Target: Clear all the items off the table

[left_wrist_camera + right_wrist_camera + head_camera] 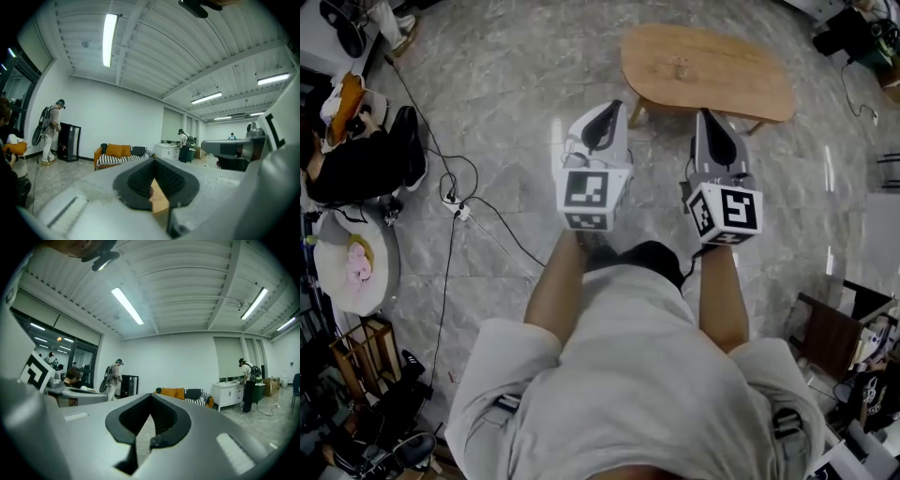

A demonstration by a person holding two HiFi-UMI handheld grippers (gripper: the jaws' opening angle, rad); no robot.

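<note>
Wooden counter, oval and low, stands on the marble floor just ahead of the person, and its top looks almost bare. Only a small pale mark near the middle shows, and I cannot tell whether it is an item or a flaw in the grain.

The left gripper and the right gripper are held side by side at waist height, pointing forward, short of the counter's near edge. Each has its jaws pressed together with nothing held. A tan sliver behind the left one's pads is probably the counter seen through the gap.

The main risk is misjudging that mark. If it is a small, flat thing, closed jaws coming down on it would shove it across the smooth top and off the far edge, so they need to part first. Both gripper views look level across the room, not down, so the approach would be guided poorly until the grippers tilt. A cable trails over the floor to the left, well apart from the direct path; it would only catch a foot if the person stepped sideways.
</note>
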